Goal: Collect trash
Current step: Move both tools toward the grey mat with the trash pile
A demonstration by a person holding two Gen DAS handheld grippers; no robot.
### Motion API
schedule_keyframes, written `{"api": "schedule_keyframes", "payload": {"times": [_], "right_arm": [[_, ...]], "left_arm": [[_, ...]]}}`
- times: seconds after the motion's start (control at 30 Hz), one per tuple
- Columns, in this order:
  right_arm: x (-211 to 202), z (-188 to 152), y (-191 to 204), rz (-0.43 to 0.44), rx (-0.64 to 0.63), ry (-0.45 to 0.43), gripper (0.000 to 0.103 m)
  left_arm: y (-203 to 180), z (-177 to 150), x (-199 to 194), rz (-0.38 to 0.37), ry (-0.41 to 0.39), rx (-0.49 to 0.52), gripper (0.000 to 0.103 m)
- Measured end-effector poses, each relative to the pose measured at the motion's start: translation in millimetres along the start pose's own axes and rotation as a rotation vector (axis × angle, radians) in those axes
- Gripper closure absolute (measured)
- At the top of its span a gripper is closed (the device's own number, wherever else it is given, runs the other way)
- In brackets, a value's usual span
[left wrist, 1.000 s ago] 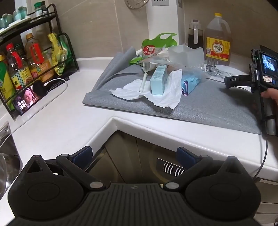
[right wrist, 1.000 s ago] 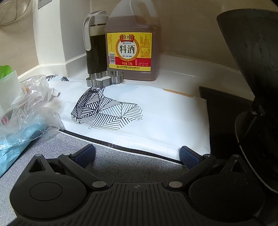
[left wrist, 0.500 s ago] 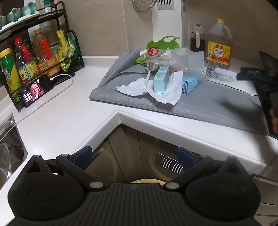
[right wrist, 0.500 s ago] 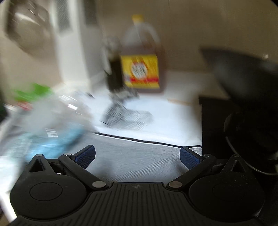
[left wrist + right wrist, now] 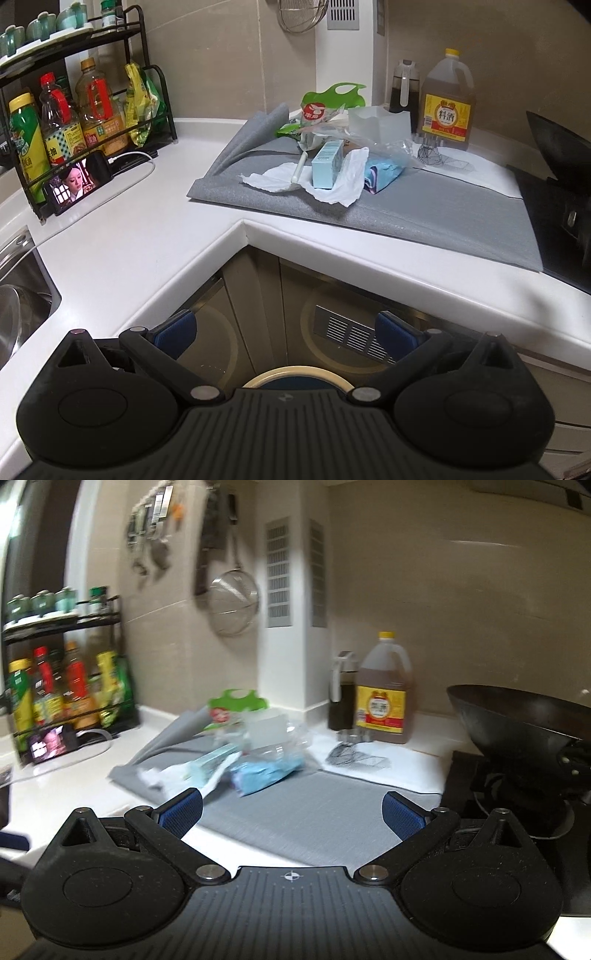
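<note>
A heap of trash lies on a grey mat (image 5: 436, 214) (image 5: 325, 812) on the white counter: a crumpled white tissue (image 5: 343, 181) (image 5: 173, 775), a pale teal carton (image 5: 327, 164), a blue packet (image 5: 382, 171) (image 5: 266, 773) under clear plastic wrap (image 5: 384, 144), and a green bag (image 5: 332, 92) (image 5: 236, 699) behind. My left gripper (image 5: 286, 330) hangs open below the counter edge, in front of the cabinets, holding nothing. My right gripper (image 5: 291, 806) is open and empty above the mat's near edge, well short of the heap. The right wrist view is blurred.
A bottle rack (image 5: 74, 122) and a phone (image 5: 77, 182) stand at the left, a sink (image 5: 18, 295) beyond. A cooking-wine jug (image 5: 447, 107) (image 5: 384, 701), a dark oil bottle (image 5: 404, 90) and a wok (image 5: 517, 723) on the stove sit at the right. A round rim (image 5: 295, 374) shows on the floor.
Both grippers have drawn back from the counter. The right one pulled away from the jug and turned left; it has left the left wrist view. Neither has taken hold of anything.
</note>
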State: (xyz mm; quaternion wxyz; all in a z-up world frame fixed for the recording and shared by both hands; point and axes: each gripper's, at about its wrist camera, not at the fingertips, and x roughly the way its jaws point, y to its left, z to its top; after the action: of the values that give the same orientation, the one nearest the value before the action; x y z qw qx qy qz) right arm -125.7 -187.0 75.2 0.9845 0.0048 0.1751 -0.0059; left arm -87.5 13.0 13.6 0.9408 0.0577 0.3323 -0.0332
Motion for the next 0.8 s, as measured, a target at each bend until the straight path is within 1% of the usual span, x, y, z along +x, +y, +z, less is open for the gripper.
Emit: {"api": "schedule_keyframes", "payload": {"times": [0.1,0.3,0.5,0.8], "right_arm": [[-7,-4,8,0.002,-0.035,0.010,0.000],[-10,-6,10,0.004,-0.042,0.020,0.000],[-5,-8,10,0.007,-0.035,0.032,0.000],[12,-15,8,0.010,-0.021,0.083,0.000]], "left_arm": [[-2,-2,-6,-0.001,-0.015,0.007,0.000],[-5,-4,-11,-0.013,-0.016,0.014,0.000],[-6,-2,-6,-0.041,0.030,0.014,0.000],[-6,-6,15,-0.043,0.089,0.017,0.000]]}}
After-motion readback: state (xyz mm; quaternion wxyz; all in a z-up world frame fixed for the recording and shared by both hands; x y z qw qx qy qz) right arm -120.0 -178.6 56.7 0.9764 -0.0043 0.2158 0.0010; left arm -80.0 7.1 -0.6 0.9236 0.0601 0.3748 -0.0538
